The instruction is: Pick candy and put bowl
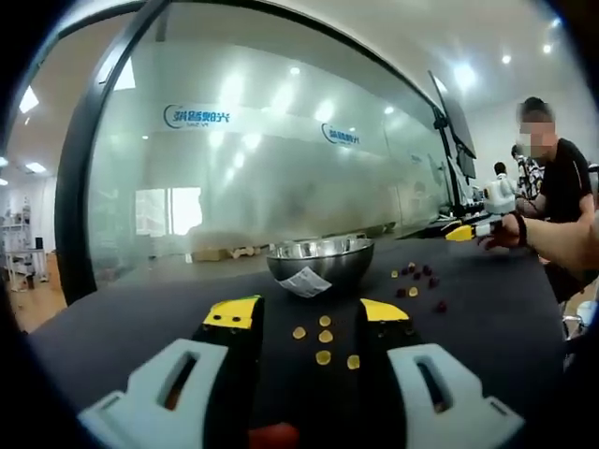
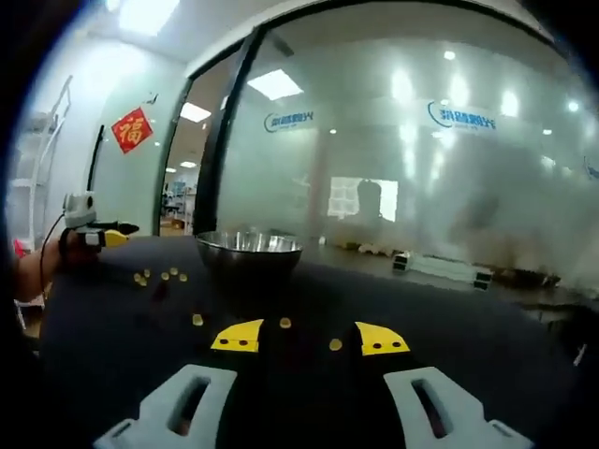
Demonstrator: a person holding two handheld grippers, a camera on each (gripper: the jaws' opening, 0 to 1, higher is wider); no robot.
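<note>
A steel bowl [image 1: 321,260] stands on the black table [image 1: 140,323], ahead of my open left gripper [image 1: 309,313]. Several yellow candies [image 1: 324,357] lie between and just beyond its yellow-tipped jaws. Dark red candies [image 1: 416,276] are scattered right of the bowl. My right gripper [image 1: 473,229] shows small at the far right, held in a hand. In the right gripper view the bowl [image 2: 249,253] sits ahead and left of my open right gripper [image 2: 309,339]. Single yellow candies [image 2: 285,323] lie near its tips, and more [image 2: 159,276] lie further left. The left gripper [image 2: 98,234] shows at the far left.
A frosted glass wall [image 1: 281,159] with a dark frame runs behind the table. A person in a black shirt [image 1: 562,178] stands at the right. A white label [image 1: 306,281] hangs on the bowl's side. A small red object [image 1: 274,435] lies at the bottom between the left jaws.
</note>
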